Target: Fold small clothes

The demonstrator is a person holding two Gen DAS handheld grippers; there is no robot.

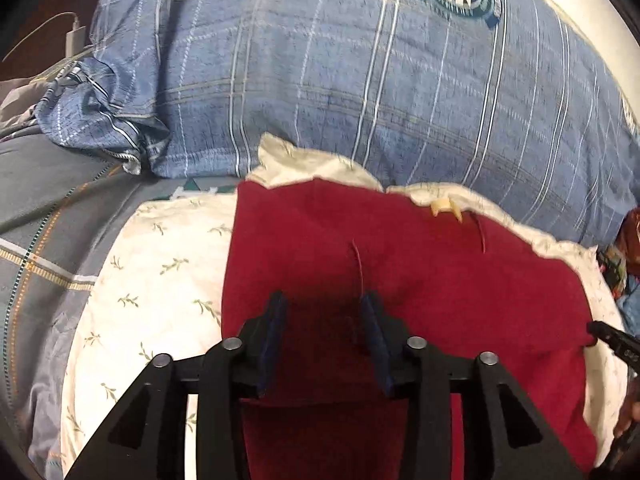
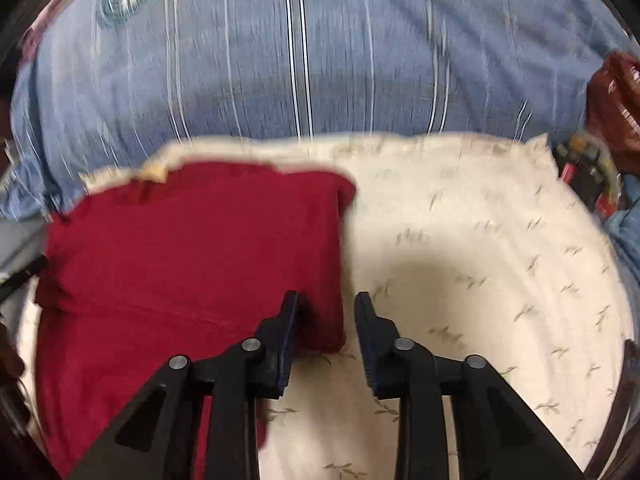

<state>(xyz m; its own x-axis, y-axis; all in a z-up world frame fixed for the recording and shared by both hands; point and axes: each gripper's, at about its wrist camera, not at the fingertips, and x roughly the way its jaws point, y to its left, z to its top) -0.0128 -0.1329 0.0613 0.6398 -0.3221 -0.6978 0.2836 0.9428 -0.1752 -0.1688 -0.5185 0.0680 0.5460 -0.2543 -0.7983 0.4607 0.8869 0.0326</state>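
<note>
A dark red garment lies folded flat on a cream pillow with a small leaf print. My left gripper is open and hovers over the garment's near middle, with nothing between its jaws. In the right wrist view the red garment fills the left half on the cream pillow. My right gripper is open at the garment's right edge, its left finger over the cloth and its right finger over the pillow. The right gripper's tip also shows in the left wrist view at the garment's right edge.
A large blue plaid pillow with a round teal badge lies behind the cream pillow. Grey striped bedding is at the left, with a white charger and cable at the far left. Dark red and mixed-colour items sit at the right.
</note>
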